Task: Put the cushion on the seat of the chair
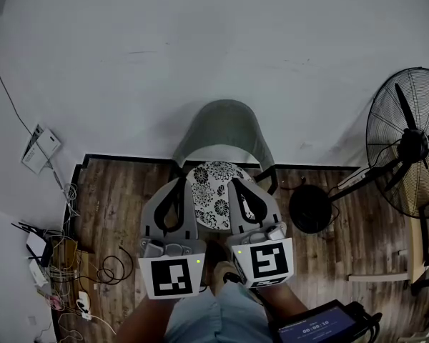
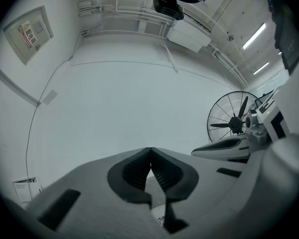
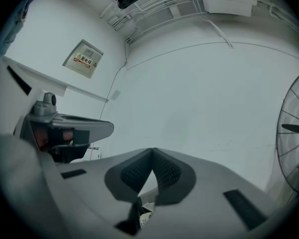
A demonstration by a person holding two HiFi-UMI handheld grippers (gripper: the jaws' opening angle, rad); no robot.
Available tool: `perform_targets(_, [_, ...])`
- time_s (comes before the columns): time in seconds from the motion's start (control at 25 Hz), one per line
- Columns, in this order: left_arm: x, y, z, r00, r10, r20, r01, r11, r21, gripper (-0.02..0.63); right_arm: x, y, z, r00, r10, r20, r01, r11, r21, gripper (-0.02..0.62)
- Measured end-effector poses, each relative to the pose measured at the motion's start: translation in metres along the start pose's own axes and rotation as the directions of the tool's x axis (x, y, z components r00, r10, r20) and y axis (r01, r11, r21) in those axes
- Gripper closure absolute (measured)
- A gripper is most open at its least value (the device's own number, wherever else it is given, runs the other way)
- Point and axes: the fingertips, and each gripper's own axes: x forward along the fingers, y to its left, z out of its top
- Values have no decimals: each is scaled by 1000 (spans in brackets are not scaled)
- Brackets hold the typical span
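In the head view, a grey chair (image 1: 225, 128) stands against the white wall. The black-and-white flowered cushion (image 1: 213, 184) lies on its seat. My left gripper (image 1: 179, 184) and right gripper (image 1: 237, 184) hover side by side, level, over the cushion's left and right edges. In the left gripper view the left gripper (image 2: 150, 149) is shut, tips touching, with nothing between them. The right gripper (image 3: 152, 150) is likewise shut and holds nothing. A sliver of the cushion (image 3: 145, 214) shows under the right jaws.
A standing fan (image 1: 407, 145) with a round black base (image 1: 309, 208) stands at the right. Routers and tangled cables (image 1: 50, 266) lie on the wood floor at the left. The person's knees and a small screen (image 1: 318, 327) are at the bottom.
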Motion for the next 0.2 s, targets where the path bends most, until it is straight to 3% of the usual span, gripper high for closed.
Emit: perform_targets(0.2, [3, -2, 1, 1000, -2, 0, 2, 1000, 4, 597, 1, -4, 0, 1000, -4, -1, 4, 1000, 3, 592])
